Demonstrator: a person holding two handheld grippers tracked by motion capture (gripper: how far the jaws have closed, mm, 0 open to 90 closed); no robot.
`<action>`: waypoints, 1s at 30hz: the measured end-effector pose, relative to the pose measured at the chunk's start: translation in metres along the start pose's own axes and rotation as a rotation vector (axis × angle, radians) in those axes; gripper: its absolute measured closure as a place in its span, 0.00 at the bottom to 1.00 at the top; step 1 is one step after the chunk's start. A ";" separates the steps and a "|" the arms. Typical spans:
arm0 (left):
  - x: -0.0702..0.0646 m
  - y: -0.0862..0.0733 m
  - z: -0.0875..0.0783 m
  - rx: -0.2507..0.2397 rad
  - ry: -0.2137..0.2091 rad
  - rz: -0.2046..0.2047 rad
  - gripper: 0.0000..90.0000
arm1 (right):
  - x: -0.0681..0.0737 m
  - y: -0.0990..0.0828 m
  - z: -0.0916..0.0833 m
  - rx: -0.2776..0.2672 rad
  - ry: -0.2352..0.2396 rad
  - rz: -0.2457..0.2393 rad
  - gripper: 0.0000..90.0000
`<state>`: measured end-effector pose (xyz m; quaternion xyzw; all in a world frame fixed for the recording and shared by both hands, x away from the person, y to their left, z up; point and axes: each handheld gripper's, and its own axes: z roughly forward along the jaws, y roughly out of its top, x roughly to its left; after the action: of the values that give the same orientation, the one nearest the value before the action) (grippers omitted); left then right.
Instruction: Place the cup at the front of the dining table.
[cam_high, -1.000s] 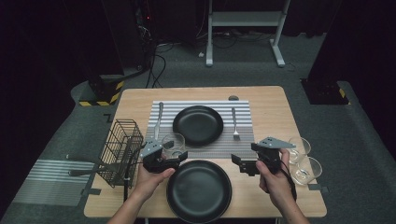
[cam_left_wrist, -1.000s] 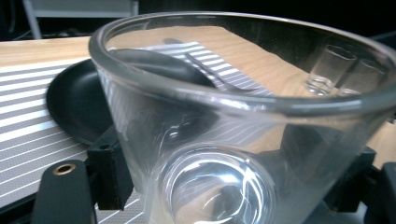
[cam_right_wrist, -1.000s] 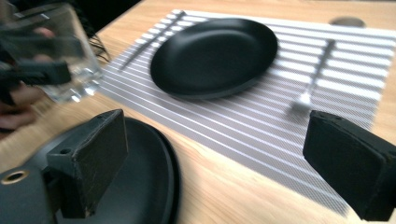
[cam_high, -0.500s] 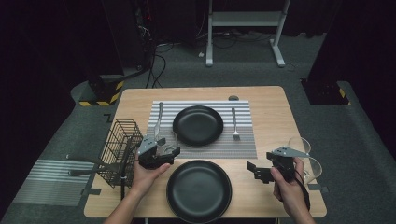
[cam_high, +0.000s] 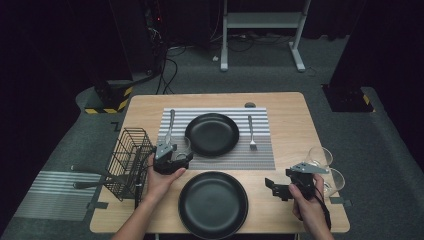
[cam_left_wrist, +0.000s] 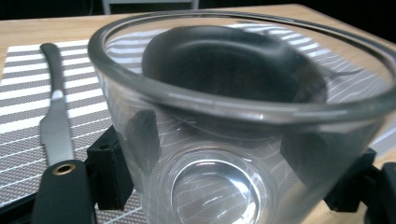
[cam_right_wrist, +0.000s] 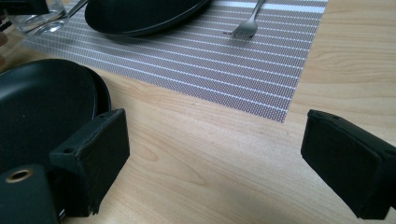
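At placemat corner, left tool (cam_high: 184, 159) pinching glass (cam_left_wrist: 243, 140), now lower; right tool (cam_high: 278, 188) spread, retreated.

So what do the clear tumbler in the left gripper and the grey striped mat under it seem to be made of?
The clear round tumbler looks like glass: see-through, glossy, with a thick rim that catches highlights, though clear plastic can't be ruled out. The grey striped placemat looks like woven vinyl or fabric, matte, with a fine mesh texture.
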<state>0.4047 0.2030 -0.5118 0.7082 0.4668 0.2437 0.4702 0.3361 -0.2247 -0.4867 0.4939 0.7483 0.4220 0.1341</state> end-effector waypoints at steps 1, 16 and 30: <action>0.001 -0.001 0.002 0.006 0.010 -0.003 0.24 | 0.000 -0.001 0.000 0.003 0.002 -0.003 0.09; 0.013 -0.009 0.020 0.092 0.113 -0.047 0.24 | 0.000 -0.004 0.001 0.010 0.000 -0.005 0.09; 0.005 -0.018 0.000 0.175 0.139 -0.100 0.26 | 0.002 -0.008 0.003 0.025 0.002 -0.005 0.10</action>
<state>0.3994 0.2095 -0.5281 0.7039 0.5526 0.2265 0.3846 0.3321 -0.2233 -0.4940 0.4931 0.7550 0.4127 0.1282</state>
